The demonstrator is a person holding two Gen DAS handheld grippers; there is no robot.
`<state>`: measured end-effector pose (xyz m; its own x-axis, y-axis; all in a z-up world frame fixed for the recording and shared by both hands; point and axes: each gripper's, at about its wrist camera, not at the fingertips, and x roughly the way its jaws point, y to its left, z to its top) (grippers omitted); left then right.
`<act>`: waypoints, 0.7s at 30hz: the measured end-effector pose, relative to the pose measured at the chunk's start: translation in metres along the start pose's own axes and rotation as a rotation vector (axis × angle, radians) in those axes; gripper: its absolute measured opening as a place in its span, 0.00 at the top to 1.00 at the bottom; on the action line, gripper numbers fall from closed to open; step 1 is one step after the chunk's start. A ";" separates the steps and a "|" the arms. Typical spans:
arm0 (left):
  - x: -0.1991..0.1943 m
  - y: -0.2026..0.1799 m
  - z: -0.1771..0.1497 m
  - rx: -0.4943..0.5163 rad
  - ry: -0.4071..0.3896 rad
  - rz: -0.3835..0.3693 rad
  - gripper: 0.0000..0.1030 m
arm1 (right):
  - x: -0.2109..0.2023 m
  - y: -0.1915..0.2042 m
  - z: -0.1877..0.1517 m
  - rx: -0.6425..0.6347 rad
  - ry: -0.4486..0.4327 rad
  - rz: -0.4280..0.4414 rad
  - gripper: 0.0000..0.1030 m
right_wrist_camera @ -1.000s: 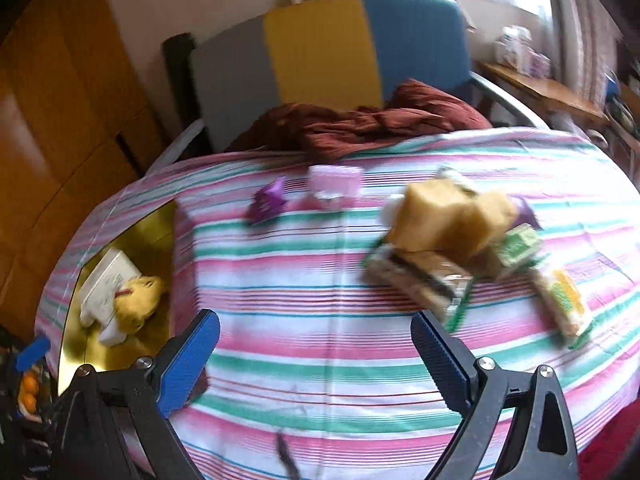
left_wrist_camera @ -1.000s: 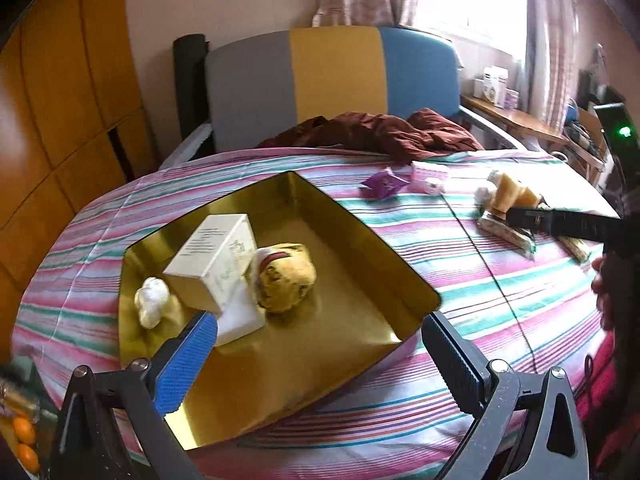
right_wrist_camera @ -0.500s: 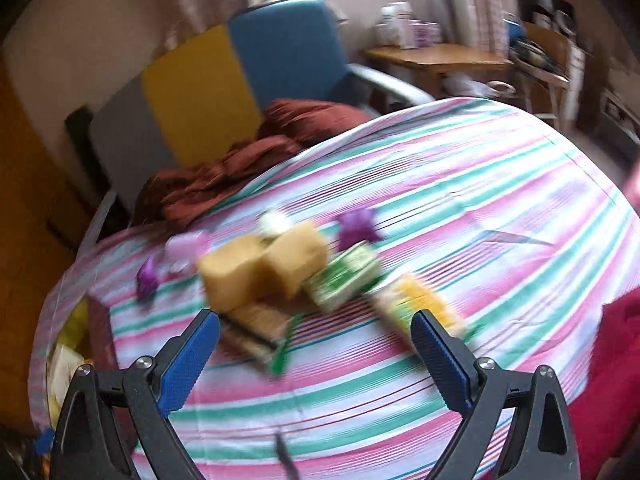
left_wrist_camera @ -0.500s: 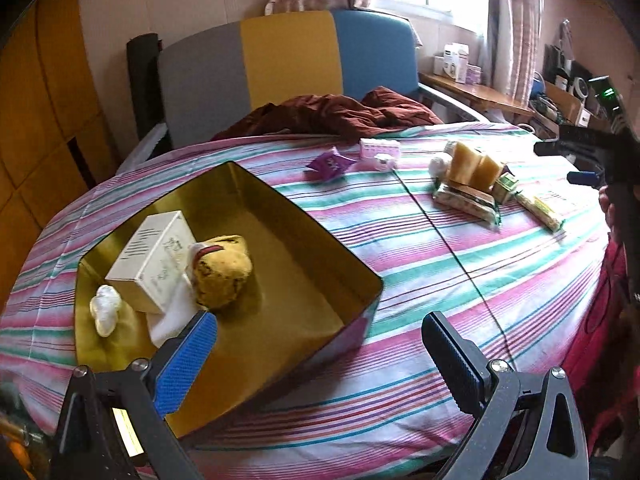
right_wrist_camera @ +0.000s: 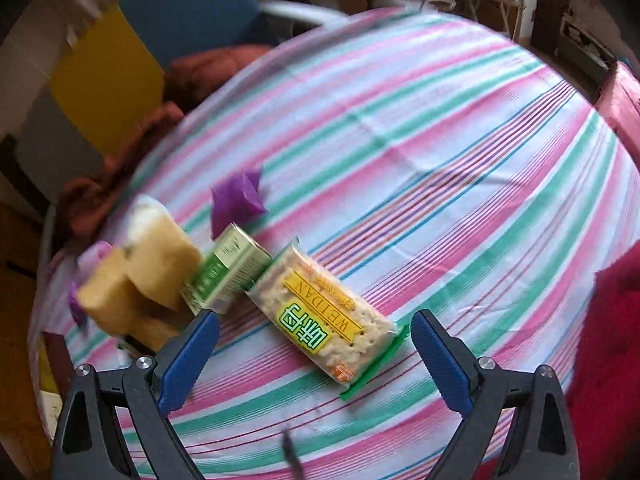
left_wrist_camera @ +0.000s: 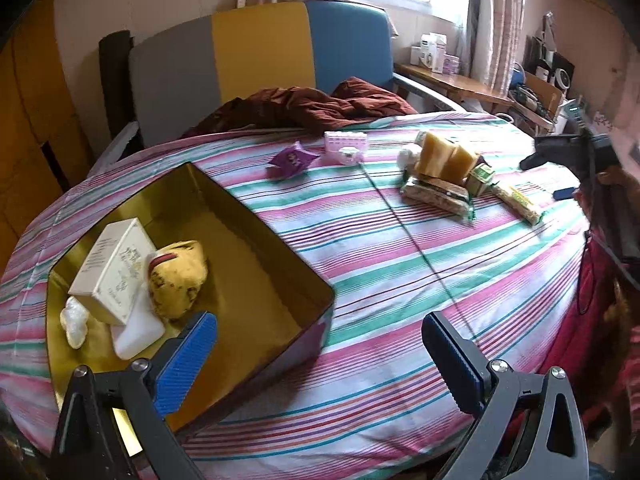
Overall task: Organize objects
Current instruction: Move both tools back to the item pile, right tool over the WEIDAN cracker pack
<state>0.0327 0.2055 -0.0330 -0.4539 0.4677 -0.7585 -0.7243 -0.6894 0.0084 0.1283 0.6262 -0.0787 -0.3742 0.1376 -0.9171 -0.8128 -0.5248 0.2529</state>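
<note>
Cracker packet [right_wrist_camera: 326,314] lies on the striped cloth [right_wrist_camera: 440,160] just ahead of the spread, empty right gripper [right_wrist_camera: 314,354]; left gripper [left_wrist_camera: 320,354] spread too, beside the gold tin [left_wrist_camera: 256,248]

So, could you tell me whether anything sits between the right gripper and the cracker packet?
Nothing visible does. The right gripper is open, with the cracker packet lying flat on the cloth just ahead of its fingertips; the green box sits to the packet's left.

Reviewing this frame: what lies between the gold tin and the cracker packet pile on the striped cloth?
In the left wrist view, only bare striped cloth with a crease running through it separates the gold tin from the cracker packet pile; the purple wrapper sits farther back.
</note>
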 end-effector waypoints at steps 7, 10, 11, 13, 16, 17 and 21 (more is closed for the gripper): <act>0.006 -0.020 0.020 0.047 -0.009 -0.041 0.00 | 0.021 -0.003 0.004 0.011 0.023 -0.013 0.05; 0.010 -0.031 0.035 0.064 -0.022 -0.057 0.00 | 0.031 -0.006 0.003 0.013 0.070 -0.036 0.05; 0.014 -0.035 0.043 0.069 -0.025 -0.061 0.00 | 0.035 -0.005 0.002 0.007 0.092 -0.046 0.05; 0.021 -0.042 0.055 0.069 -0.022 -0.078 0.00 | 0.041 0.001 0.001 -0.030 0.119 -0.089 0.05; 0.040 -0.053 0.074 0.067 0.000 -0.092 0.00 | 0.042 0.006 -0.001 -0.064 0.126 -0.116 0.05; 0.045 -0.055 0.079 0.063 0.012 -0.094 0.00 | 0.042 0.005 -0.001 -0.063 0.125 -0.114 0.05; 0.079 -0.062 0.096 0.032 0.089 -0.112 0.00 | 0.038 -0.001 -0.001 -0.043 0.117 -0.093 0.05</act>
<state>-0.0078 0.3378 -0.0308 -0.3225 0.4887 -0.8107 -0.7848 -0.6169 -0.0597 0.1155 0.6311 -0.1141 -0.2416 0.0895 -0.9662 -0.8208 -0.5499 0.1543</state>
